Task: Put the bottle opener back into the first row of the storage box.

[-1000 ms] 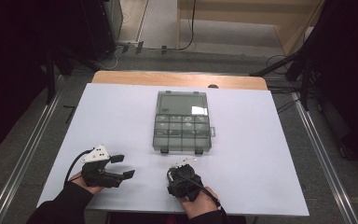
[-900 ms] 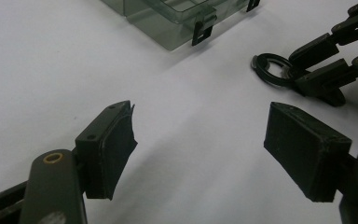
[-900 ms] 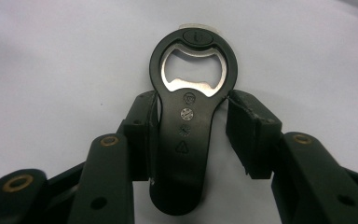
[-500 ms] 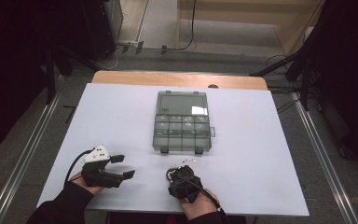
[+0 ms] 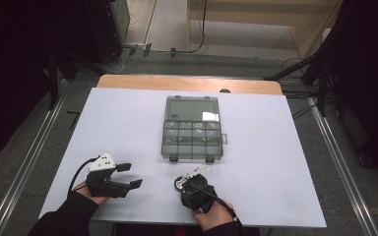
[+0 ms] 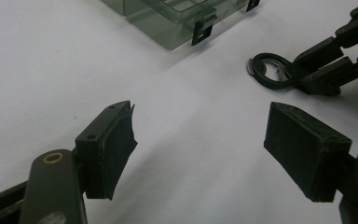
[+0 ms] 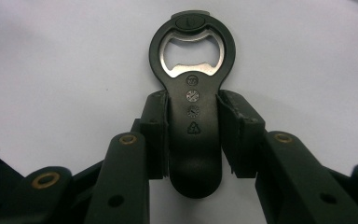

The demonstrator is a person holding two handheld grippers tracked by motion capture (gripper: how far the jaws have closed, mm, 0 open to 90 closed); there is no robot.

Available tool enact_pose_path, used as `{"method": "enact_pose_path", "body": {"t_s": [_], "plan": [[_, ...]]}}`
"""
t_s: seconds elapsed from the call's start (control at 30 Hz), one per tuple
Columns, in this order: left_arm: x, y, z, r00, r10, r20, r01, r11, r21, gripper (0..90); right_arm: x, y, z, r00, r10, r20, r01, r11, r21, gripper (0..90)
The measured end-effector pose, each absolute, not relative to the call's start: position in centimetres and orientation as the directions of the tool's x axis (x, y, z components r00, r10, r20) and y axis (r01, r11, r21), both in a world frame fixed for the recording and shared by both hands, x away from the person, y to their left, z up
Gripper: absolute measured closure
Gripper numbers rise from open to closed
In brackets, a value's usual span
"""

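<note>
The right gripper (image 7: 193, 123) is clamped on a black bottle opener (image 7: 193, 100), its two jaws pressed against either side of the handle, just below the round head with its metal-lined opening. In the right gripper view the opener lies flat on the white table (image 7: 51, 70), head pointing away from the hand, and small round marks and a recycling sign run down the handle between the jaws. From the high view, the right gripper (image 5: 189, 183) sits near the front edge of the table (image 5: 275, 162), a little right of the middle, with the opener (image 5: 181, 183) poking out to its left and a hand (image 5: 211, 214) behind it; a cable trails back over that hand. The left gripper (image 5: 128, 176) is well apart to the left, held by the other hand (image 5: 86, 191), its jaws spread wide with nothing between them. The left gripper view shows the same: the left gripper (image 6: 200, 144) gapes over bare table, and beyond it, to the upper right, the opener's ring (image 6: 268, 70) rests on the surface in the other gripper's hold. A grey see-through box (image 5: 193, 129) with small compartments lies shut in the middle of the table, just beyond the opener; its near corner and black latches (image 6: 203, 31) show at the top of the left gripper view.
</note>
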State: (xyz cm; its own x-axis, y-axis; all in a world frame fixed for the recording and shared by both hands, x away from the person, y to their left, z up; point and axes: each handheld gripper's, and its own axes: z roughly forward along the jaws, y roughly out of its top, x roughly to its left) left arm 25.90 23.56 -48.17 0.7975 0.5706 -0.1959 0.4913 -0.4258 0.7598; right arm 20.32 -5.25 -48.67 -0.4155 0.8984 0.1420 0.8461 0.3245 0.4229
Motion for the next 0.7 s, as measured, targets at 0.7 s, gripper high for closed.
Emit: {"method": "enact_pose_path", "body": {"t_s": [0.7], "plan": [[25.9, 23.6, -48.1, 0.795, 0.573, -0.2, 0.494, -0.419, 0.762, 23.9, 21.5, -7.3, -48.2, -0.573, 0.802, 0.169, 0.745, 0.423, 0.516, 65.9]]}}
